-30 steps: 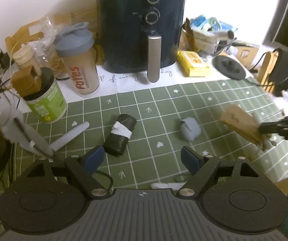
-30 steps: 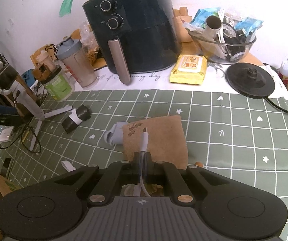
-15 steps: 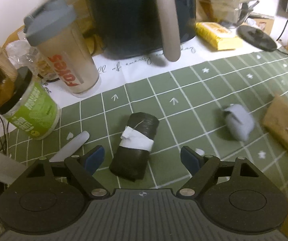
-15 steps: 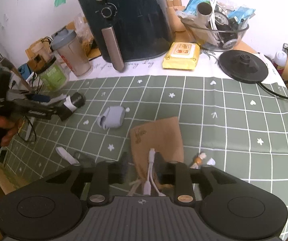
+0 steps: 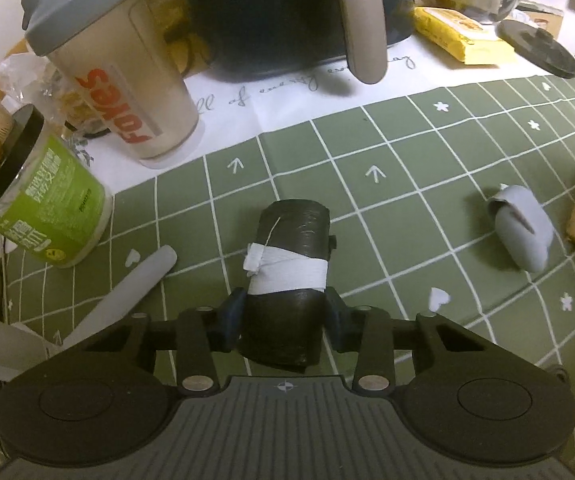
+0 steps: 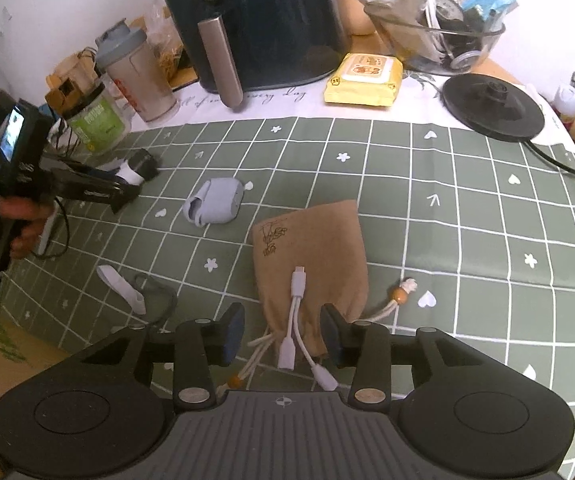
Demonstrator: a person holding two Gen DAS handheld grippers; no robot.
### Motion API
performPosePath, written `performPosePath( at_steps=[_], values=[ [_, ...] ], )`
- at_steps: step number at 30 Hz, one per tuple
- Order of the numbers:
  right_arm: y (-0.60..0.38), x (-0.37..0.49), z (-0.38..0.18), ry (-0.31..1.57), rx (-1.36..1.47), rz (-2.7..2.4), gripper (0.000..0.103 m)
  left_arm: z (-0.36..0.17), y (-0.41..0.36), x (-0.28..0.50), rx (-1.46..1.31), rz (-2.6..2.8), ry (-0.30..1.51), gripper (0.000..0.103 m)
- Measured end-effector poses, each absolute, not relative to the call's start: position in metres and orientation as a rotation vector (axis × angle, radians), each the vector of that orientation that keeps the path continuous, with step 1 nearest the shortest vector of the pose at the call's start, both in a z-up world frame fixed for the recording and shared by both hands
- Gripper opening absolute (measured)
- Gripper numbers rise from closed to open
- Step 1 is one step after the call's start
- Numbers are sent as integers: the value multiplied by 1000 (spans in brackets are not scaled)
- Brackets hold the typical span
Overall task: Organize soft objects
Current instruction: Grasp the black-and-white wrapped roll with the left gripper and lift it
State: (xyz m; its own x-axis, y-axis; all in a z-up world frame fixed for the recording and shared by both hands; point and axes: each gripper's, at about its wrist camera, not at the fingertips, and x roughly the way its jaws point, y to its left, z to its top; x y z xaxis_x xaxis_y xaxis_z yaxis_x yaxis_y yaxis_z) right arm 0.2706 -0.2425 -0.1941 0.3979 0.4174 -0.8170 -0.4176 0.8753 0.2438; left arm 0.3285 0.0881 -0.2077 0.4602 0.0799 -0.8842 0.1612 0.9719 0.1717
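Note:
A black roll with a white band lies on the green checked cloth. My left gripper straddles its near end and its jaws are closing, both blue pads against the roll's sides. From the right wrist view that gripper reaches in from the left, held by a hand. My right gripper is opening above the mouth of a brown drawstring pouch. A white cable lies loose between the fingers, untouched by the pads. A grey soft case rests between the roll and the pouch.
A dark air fryer, a shaker bottle and a green jar line the back left. Behind, on the right, stand a yellow wipes pack, a glass bowl and a black kettle base. A white strap lies near the front left edge.
My left gripper came down over the black roll and its jaws closed in on it. My right gripper opened and let go of the white cable, which now lies on the pouch.

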Motion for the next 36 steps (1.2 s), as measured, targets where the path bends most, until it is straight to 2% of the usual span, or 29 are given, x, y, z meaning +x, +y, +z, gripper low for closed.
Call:
performPosePath(
  at_steps=[8,15,16,23,36],
  values=[
    [-229,290,-214,1052,8,505,25,-187,84,310,185,-94,1063,39],
    [-216,304,-236,1080,-35,466,18,-167,79,296,133,-132,1011,39],
    [-215,305,-239,1087,-45,457,13,-164,78,294,128,-137,1005,39],
    [-215,301,-234,1064,-52,453,11,-145,76,279,85,-166,966,39],
    [-236,276,-164,945,1,442,11,-102,71,246,26,-222,890,39]
  ],
)
